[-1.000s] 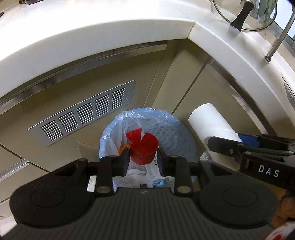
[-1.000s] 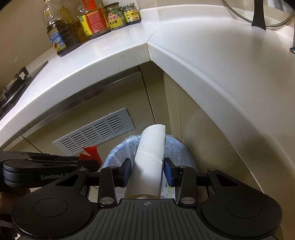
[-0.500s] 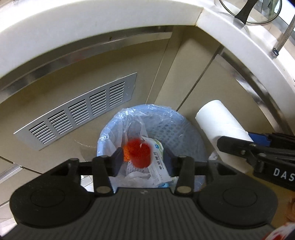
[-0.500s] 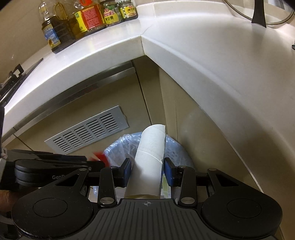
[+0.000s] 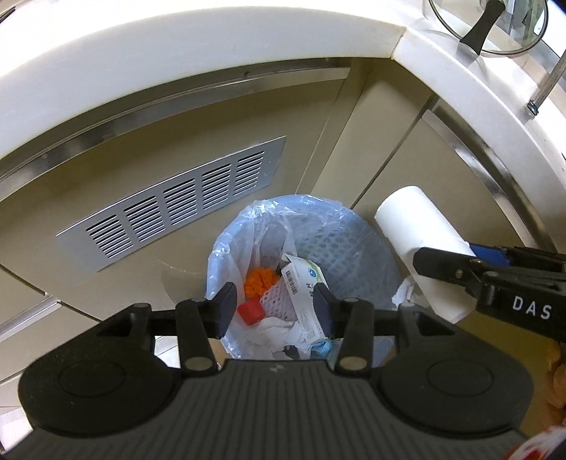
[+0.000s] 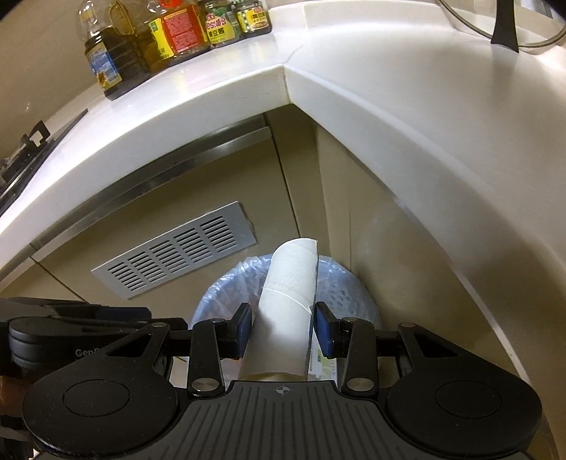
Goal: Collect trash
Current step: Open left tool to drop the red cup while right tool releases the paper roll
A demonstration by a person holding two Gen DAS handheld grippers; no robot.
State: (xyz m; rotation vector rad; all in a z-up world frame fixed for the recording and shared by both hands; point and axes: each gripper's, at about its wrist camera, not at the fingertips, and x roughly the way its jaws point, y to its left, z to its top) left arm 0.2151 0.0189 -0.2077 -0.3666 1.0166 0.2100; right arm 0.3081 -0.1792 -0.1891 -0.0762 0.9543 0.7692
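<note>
Bottles (image 6: 148, 42) show only rightward; red cup (image 5: 250, 312) only from left.

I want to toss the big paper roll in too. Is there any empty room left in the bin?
Yes. The far right side of the trash bin, beside the white box, shows bare liner. The near left is crowded: orange scrap, red cup, tissues. The paper roll sits in the right gripper over the bin.

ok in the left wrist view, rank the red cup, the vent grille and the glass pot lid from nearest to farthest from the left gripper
1. red cup, in the bin just below the left gripper
2. vent grille, on the cabinet front, upper left
3. glass pot lid, on the counter, far upper right
</note>
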